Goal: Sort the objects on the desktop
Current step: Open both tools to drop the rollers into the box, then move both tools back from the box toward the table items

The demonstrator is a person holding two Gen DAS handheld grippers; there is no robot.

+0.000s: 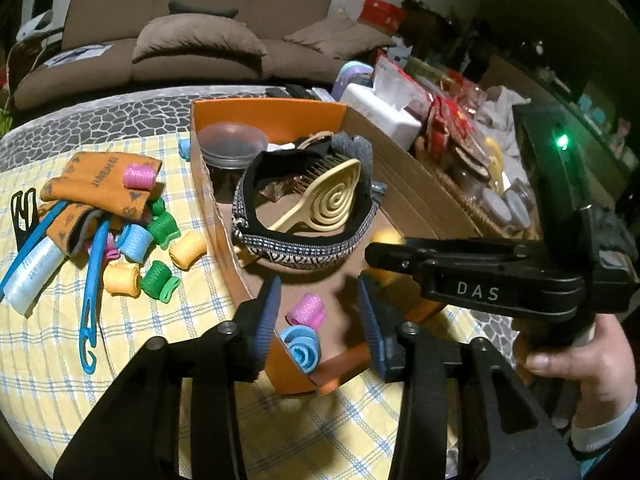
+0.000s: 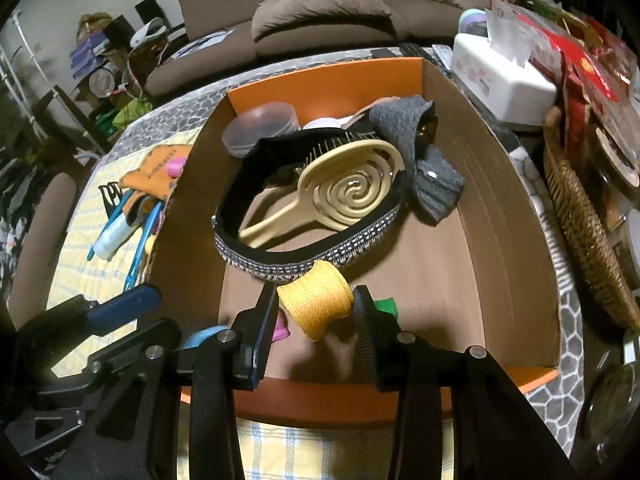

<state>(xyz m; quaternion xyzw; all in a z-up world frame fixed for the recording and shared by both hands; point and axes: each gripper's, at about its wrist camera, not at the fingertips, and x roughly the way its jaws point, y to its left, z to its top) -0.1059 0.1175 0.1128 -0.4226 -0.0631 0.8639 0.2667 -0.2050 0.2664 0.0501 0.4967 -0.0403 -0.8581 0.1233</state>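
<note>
Over the near corner of the orange cardboard box (image 1: pixel 272 118), the left wrist view shows the left gripper (image 1: pixel 318 320) with its blue pads spread and nothing pinched; a pink curler (image 1: pixel 307 312) and a blue curler (image 1: pixel 301 350) lie on the box floor below the gap. Further in sit a cream hairbrush (image 1: pixel 320 200) inside a patterned headband (image 1: pixel 296 250). More curlers, blue hooks and an orange pouch (image 1: pixel 100 184) lie on the checked tablecloth (image 1: pixel 140 320) left of the box. The right gripper (image 1: pixel 400 256) reaches in from the right, held by a hand (image 1: pixel 580 364).

From the right wrist view, the right gripper (image 2: pixel 316 312) has a yellow curler (image 2: pixel 316 304) between its pads, above the box's near edge; whether they press it I cannot tell. A green curler (image 2: pixel 386 306) peeks out beside the right finger.
</note>
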